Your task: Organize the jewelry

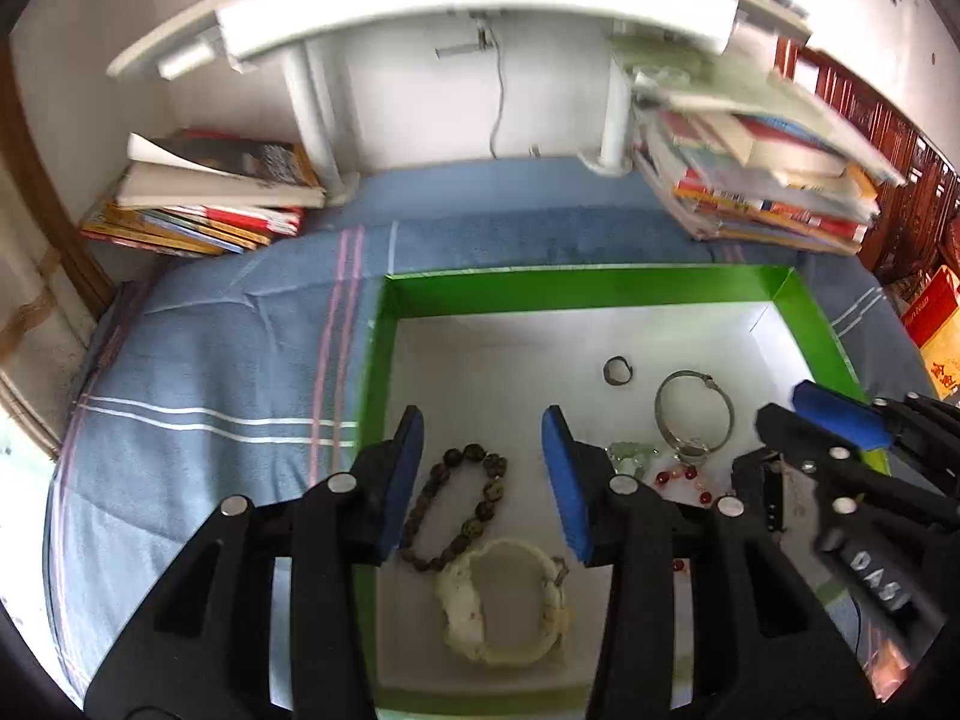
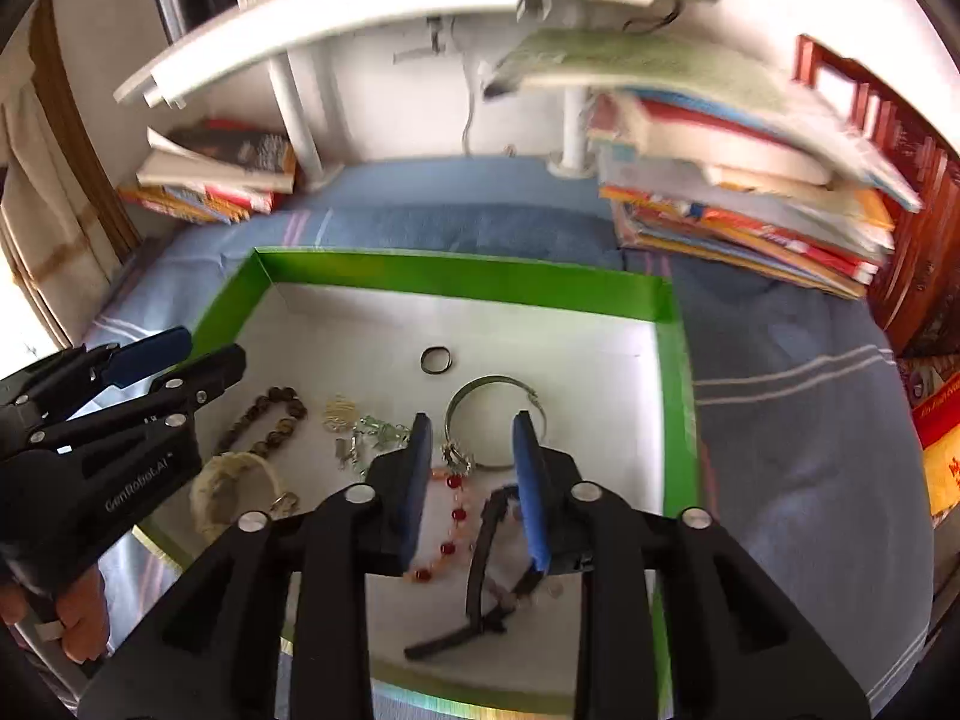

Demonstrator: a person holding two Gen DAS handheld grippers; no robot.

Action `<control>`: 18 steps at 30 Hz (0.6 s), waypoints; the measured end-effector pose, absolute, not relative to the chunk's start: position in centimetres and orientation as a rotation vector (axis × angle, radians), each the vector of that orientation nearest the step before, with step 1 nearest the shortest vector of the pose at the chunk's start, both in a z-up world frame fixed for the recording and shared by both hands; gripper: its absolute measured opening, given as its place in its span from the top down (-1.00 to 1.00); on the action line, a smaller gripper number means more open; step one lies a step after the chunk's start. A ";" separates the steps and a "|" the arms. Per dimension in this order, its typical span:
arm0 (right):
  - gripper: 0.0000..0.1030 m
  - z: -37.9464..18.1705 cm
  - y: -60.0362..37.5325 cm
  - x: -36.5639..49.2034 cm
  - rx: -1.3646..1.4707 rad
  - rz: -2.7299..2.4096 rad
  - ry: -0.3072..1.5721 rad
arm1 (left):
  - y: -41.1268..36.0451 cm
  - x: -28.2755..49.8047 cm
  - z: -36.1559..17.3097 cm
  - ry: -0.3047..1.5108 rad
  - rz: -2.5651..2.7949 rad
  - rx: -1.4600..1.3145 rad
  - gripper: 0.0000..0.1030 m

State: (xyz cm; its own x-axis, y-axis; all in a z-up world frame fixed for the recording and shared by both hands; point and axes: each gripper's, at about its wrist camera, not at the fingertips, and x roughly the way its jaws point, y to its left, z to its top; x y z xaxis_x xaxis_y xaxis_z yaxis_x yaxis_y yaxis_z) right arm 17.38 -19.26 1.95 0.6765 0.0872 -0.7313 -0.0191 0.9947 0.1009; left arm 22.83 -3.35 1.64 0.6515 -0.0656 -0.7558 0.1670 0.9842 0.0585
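A green-walled box point(image 1: 540, 282) point(image 2: 456, 276) with a white floor holds the jewelry. My left gripper point(image 1: 483, 420) hangs open above a brown bead bracelet point(image 1: 462, 498) point(image 2: 264, 420) and a cream bangle point(image 1: 504, 606) point(image 2: 231, 495), gripping nothing. My right gripper point(image 2: 471, 426) point(image 1: 798, 408) is open over a red bead strand point(image 2: 453, 516) point(image 1: 678, 477) and a black strap point(image 2: 480, 576), with nothing between its pads. A silver bangle point(image 1: 693, 414) point(image 2: 495, 420), a small dark ring point(image 1: 618, 370) point(image 2: 437, 359) and pale green pieces point(image 1: 630, 456) point(image 2: 375, 432) lie further in.
The box sits on a blue striped cloth point(image 1: 228, 360) point(image 2: 792, 420). Stacks of books stand at the back left point(image 1: 210, 198) point(image 2: 222, 171) and back right point(image 1: 774, 180) point(image 2: 738, 192). A white shelf on posts point(image 1: 468, 6) spans the back. A hand point(image 2: 78, 618) holds the left gripper.
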 end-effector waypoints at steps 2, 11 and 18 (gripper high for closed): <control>-0.19 3.1 -19.6 13.8 0.109 0.045 0.724 | -2.8 20.1 2.9 0.774 -0.108 0.127 -0.06; -0.94 3.0 -19.0 -0.7 0.097 -0.147 0.466 | -1.0 4.4 4.6 0.496 -0.069 0.128 -0.66; -0.94 2.1 -17.8 -0.7 0.048 -0.122 0.512 | -1.0 1.1 3.5 0.502 -0.094 0.141 -0.75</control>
State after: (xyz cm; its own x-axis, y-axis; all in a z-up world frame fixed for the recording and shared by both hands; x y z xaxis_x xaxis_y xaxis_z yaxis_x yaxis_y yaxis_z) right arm -0.68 -17.83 2.10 0.8647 -0.1047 -0.4913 0.1285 0.9916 0.0148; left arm 1.14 -1.00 3.51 0.8727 -0.0552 -0.4851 0.1245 0.9859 0.1118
